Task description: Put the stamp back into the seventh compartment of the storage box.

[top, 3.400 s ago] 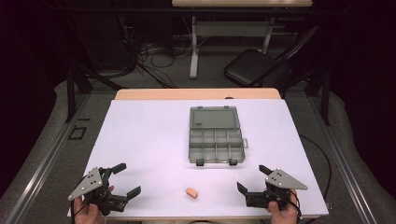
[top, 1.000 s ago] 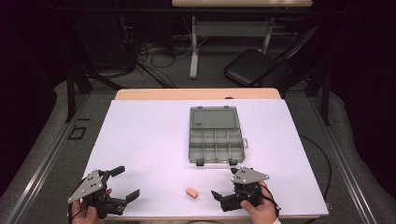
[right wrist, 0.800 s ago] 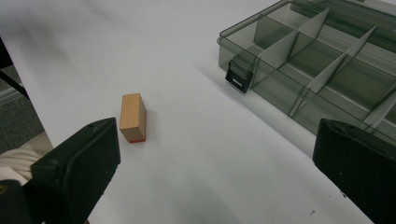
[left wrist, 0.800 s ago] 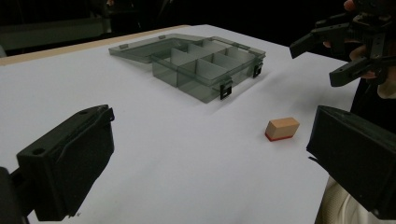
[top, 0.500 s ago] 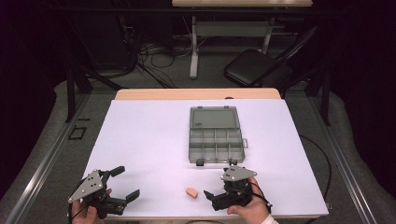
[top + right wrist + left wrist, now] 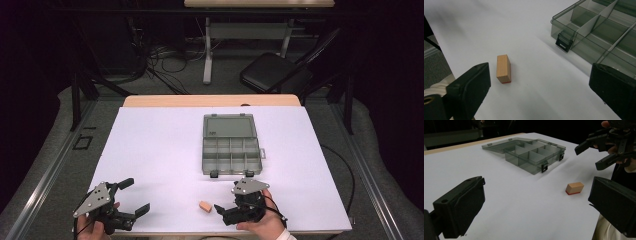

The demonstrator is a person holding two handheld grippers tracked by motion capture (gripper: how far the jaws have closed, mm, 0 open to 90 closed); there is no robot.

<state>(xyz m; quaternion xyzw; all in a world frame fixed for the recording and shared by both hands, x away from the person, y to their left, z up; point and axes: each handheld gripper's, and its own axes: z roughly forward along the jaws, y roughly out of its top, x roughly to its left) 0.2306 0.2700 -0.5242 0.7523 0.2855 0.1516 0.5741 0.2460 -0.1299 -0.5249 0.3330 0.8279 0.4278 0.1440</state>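
Two hand-held grippers, both spread: the right hand-held gripper [image 6: 226, 210] sits just beside the small wooden block [image 6: 204, 206] on the white surface [image 6: 150, 150]; straddle its narrow sides squarely before pinching.

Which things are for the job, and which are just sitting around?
Likely for the job:
- small wooden block
- open compartment box
- right hand-held gripper, open, near the block

Just around:
- left hand-held gripper, open and off to the side
- black chair
- floor cables
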